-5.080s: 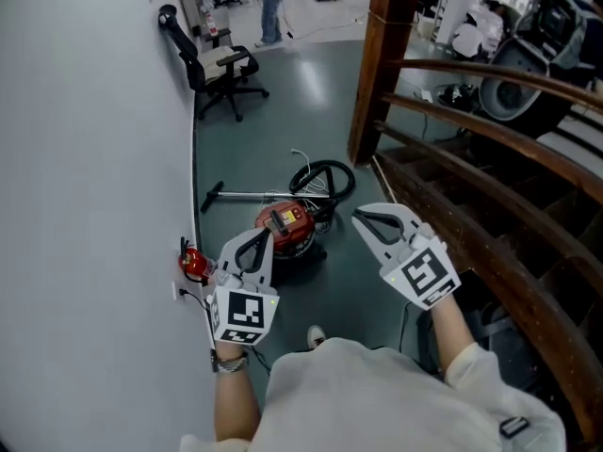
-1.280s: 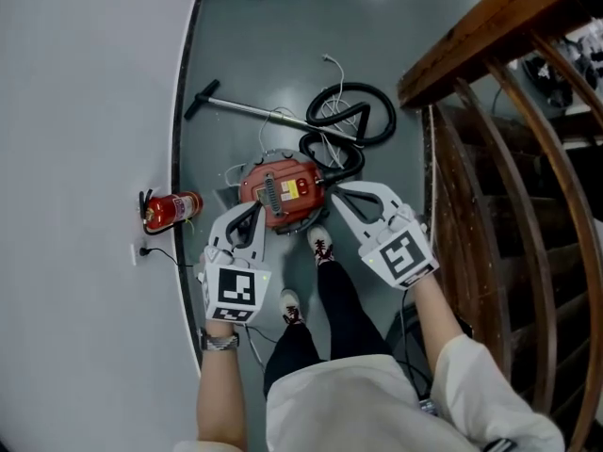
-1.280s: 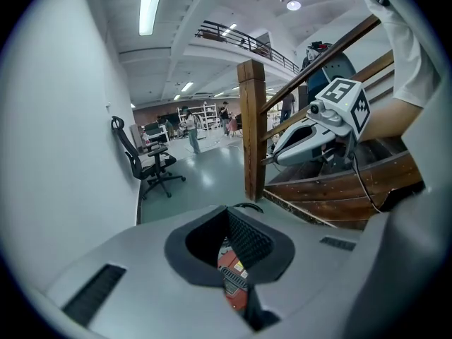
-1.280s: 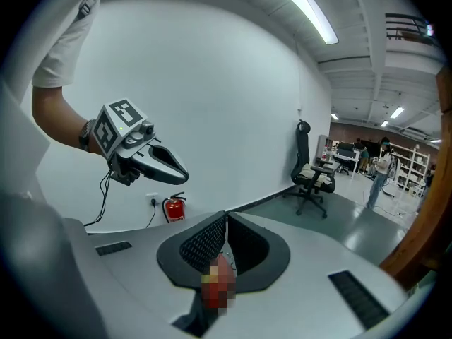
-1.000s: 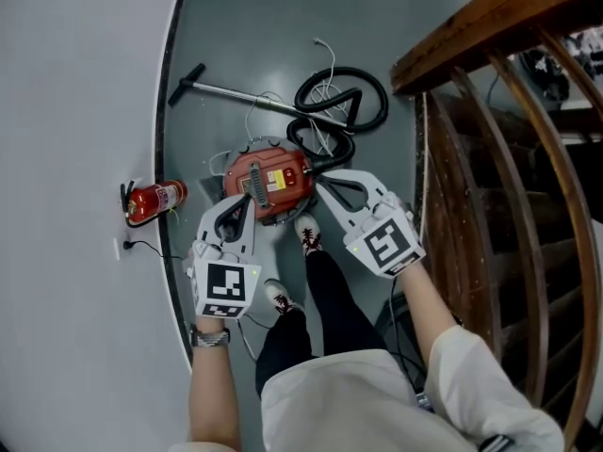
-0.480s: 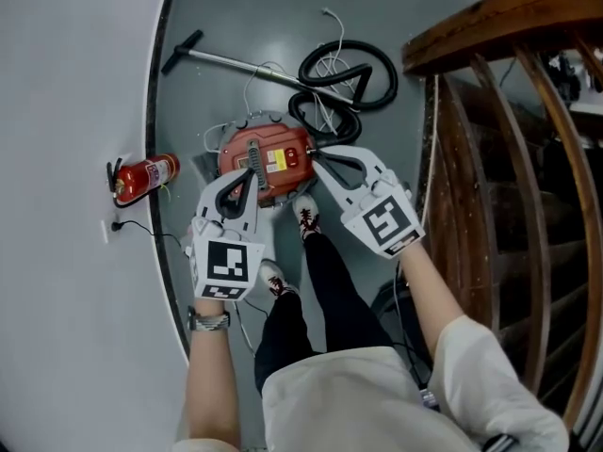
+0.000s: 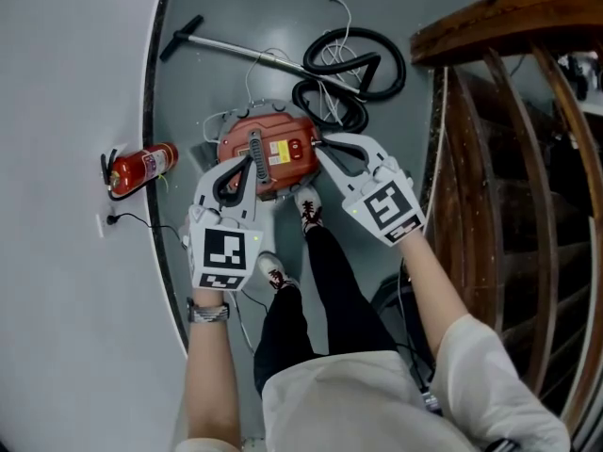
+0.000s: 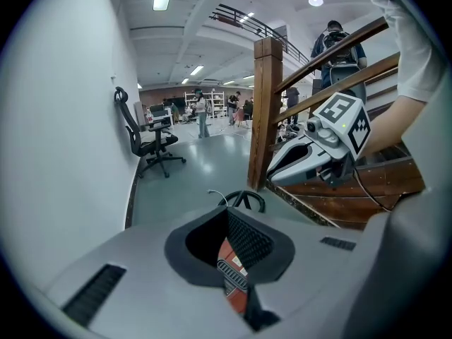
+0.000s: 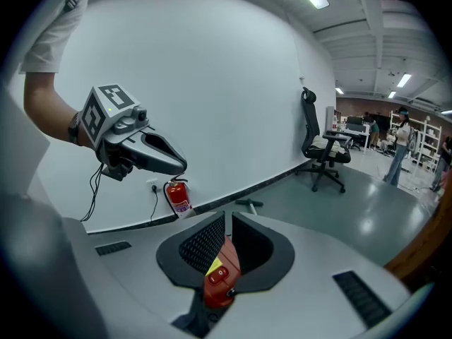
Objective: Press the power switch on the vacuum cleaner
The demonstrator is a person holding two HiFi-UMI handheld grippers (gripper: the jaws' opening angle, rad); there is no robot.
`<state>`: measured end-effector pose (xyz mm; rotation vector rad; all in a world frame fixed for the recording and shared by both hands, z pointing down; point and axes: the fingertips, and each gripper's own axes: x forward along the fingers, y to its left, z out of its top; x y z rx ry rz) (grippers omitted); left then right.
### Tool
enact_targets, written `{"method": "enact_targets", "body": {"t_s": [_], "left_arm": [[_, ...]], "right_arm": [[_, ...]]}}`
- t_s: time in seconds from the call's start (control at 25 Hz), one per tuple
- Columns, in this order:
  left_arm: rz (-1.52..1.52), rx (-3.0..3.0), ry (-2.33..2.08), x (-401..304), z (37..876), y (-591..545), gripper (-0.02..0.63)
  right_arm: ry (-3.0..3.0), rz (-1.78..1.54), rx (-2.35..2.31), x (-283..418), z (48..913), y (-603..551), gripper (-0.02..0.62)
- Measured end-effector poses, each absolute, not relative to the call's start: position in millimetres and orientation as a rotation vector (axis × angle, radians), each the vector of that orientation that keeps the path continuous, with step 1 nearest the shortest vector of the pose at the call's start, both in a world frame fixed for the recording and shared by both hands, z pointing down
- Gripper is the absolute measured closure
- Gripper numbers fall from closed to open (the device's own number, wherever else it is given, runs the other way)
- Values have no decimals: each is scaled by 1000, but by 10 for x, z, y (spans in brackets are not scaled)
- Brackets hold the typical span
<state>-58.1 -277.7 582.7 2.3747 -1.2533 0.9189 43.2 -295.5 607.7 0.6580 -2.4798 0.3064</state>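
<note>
The red vacuum cleaner (image 7: pixel 273 153) lies on the grey floor by the curved white wall, its black hose (image 7: pixel 350 72) coiled behind it and its metal wand (image 7: pixel 236 50) stretched to the left. My left gripper (image 7: pixel 251 151) hangs shut over the vacuum's black handle. My right gripper (image 7: pixel 318 143) is shut too, tips at the vacuum's right edge. In the right gripper view a red switch (image 9: pixel 217 274) beside a yellow label shows below the closed jaws (image 9: pixel 227 217). The left gripper view shows the vacuum's top (image 8: pixel 233 274) under its own closed jaws (image 8: pixel 227 214). Nothing is held.
A red fire extinguisher (image 7: pixel 141 168) stands at the wall with a socket and cord (image 7: pixel 104 222) next to it. The person's legs and shoes (image 7: pixel 306 210) are just before the vacuum. A wooden stair railing (image 7: pixel 499 158) fills the right. An office chair (image 8: pixel 152 143) stands further off.
Both grippers have sunk toward the vacuum, and their tips now overlap its top. The vacuum looks larger and nearer. Both stay shut.
</note>
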Motion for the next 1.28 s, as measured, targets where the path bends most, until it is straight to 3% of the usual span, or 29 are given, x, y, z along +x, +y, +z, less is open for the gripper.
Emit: {"method": "enact_targets", "body": {"t_s": [0.48,0.64,1.28], "left_arm": [[868,2261,-1280,-673,6266,-2899,607],[869,2238,-1282,-706,6363,-2927,607],[876,2225,-1260,-694,6642,-2929,607]], "right_arm": [[-2451,397,692,415,6484,-3085,559],[-2439,429,672,379,6617,-3070,503],[-2301,600,584,299,7520,-2941,466]]}}
